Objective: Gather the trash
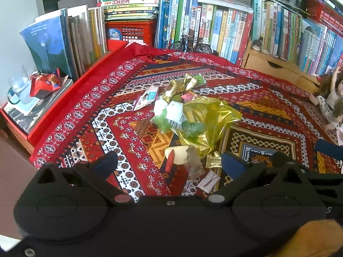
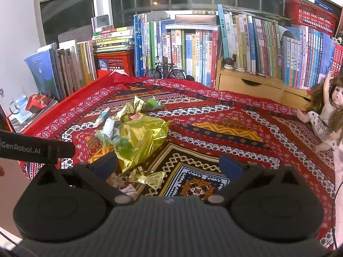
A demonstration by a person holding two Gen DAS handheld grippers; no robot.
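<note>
A heap of trash lies on the red patterned cloth (image 1: 268, 115): a crumpled yellow-gold bag (image 1: 205, 117) (image 2: 141, 137), white and green paper scraps (image 1: 173, 111), gold foil wrappers (image 1: 182, 84) (image 2: 148, 177), a printed packet (image 1: 146, 97), and a pale wrapper with a red stick (image 1: 178, 156). My left gripper (image 1: 169, 163) is open, hovering just in front of the heap, over the pale wrapper. My right gripper (image 2: 168, 163) is open too, to the right of the heap, near the small gold wrapper. Nothing is held between either pair of fingers.
Rows of books (image 1: 214, 25) (image 2: 246, 49) line the back, with a red crate (image 1: 130, 32) and a model bicycle (image 1: 190, 44). A wooden drawer unit (image 2: 253, 85) and a doll (image 2: 328, 111) stand at the right. Glass mug (image 1: 19, 87) and red wrapper (image 1: 46, 82) sit left.
</note>
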